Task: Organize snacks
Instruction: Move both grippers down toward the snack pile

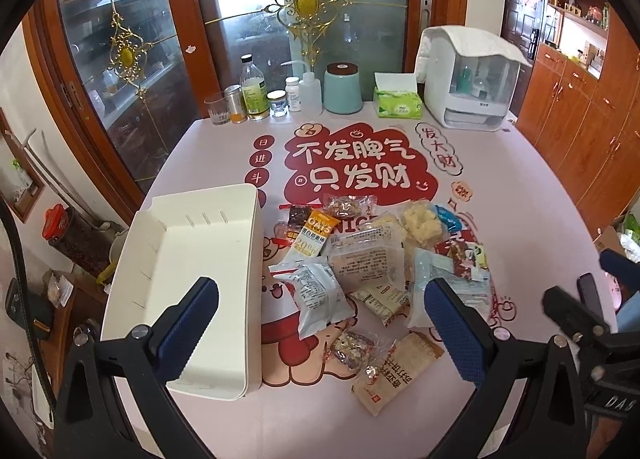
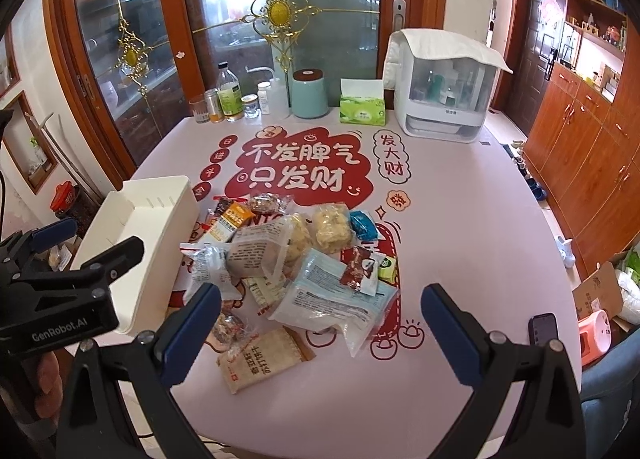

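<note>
One long white plastic bin [image 1: 192, 259] sits empty at the left of the pink printed table mat [image 1: 520, 187]. Just right of the bin lies the heap of wrapped snacks [image 1: 360, 259]; nearest, a tan cracker packet [image 2: 260, 359]. Both the left gripper [image 1: 320, 323] and right gripper [image 2: 320, 323] hover with jaws spread wide, holding nothing. Best to pinch one packet by its sealed edge, starting with loose outer ones.

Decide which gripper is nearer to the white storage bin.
Left. The left gripper hangs open with one finger over the white storage bin's near end; the right gripper, also open, is beyond the snack pile.
</note>
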